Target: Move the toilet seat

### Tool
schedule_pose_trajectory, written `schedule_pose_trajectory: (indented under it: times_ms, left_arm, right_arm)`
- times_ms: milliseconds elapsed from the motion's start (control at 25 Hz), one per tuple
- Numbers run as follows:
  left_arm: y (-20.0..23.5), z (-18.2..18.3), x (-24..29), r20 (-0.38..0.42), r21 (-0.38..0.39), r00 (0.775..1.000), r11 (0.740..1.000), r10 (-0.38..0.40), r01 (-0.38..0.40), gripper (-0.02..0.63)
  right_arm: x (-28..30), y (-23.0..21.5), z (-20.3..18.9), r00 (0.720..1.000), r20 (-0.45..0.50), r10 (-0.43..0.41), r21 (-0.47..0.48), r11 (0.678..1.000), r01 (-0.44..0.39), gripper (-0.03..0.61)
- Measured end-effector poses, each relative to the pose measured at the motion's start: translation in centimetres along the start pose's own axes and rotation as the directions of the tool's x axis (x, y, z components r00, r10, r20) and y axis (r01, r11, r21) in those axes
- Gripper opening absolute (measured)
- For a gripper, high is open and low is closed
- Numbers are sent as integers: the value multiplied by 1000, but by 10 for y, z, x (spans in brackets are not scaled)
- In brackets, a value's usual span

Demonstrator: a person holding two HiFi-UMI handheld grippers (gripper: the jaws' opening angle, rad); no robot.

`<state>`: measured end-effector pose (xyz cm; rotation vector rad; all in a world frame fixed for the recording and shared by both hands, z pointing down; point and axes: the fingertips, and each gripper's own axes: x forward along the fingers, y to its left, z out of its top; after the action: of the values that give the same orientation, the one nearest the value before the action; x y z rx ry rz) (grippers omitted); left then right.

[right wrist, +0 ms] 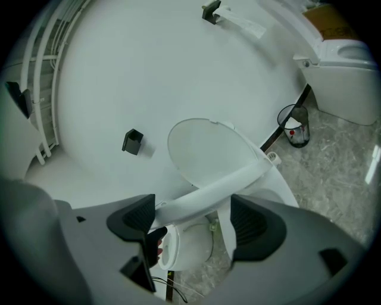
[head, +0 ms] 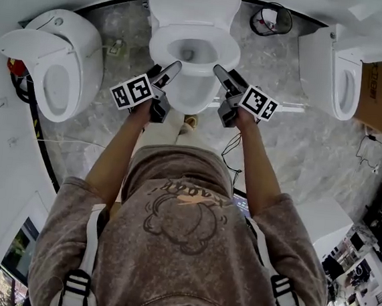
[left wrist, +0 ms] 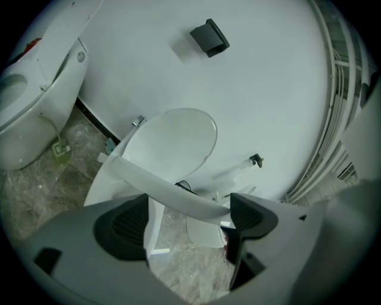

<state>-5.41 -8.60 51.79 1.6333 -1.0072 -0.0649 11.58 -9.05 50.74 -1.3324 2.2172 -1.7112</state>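
- the left tool (head: 169, 68) is grasping the toilet seat (head: 159, 48) at its front left corner. in the left gripper view the jaws stand wide and the seat's rim runs slantwise across the gap, meeting both pads.
- the right tool (head: 224, 73) is grasping the same seat at its front right corner. in the right gripper view the rim slants across the wide gap from the left-hand pad up past the other.
- the seat is tilted up off the bowl (head: 190, 100). its front edge is at the tips of the two tools and its hinge end is farther ahead of them.
- the bowl's front lies below and between the tools.
- the lid (left wrist: 175, 143) stands upright ahead of both tools, beyond the seat.
- a second toilet (head: 52, 61) sits well off to the left of the left tool.
- a third toilet (head: 336, 75) sits well off to the right of the right tool, with a cardboard box (head: 378, 93) beyond it.
- a black wire bin (head: 271, 19) stands ahead and to the right of the right tool, by the wall.
- a small black holder (left wrist: 209, 37) hangs on the white wall, above and ahead of the tools.
- marbled floor (head: 299, 146) lies beneath everything.
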Motion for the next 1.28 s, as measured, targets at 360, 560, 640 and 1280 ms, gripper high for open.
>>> schedule_pose_trajectory:
  times_ms: [360, 560, 640, 1280]
  left_arm:
    - [-18, 28, 11, -34, 74, 998, 996, -49, 51, 436]
    - [-23, 39, 15, -47, 90, 997, 994, -60, 64, 436]
    - [-25, 44, 17, -51, 90, 997, 994, -62, 66, 436]
    - [-35, 78, 37, -2, 68, 998, 996, -58, 58, 436]
  right_arm:
    - [16, 18, 31, 999, 21, 26, -61, 998, -24, 414]
    - [22, 24, 43, 998, 55, 35, -75, 997, -30, 423]
    - [25, 26, 48, 997, 65, 40, -78, 996, -35, 424]
    - [46, 35, 83, 994, 83, 73, -85, 994, -66, 425]
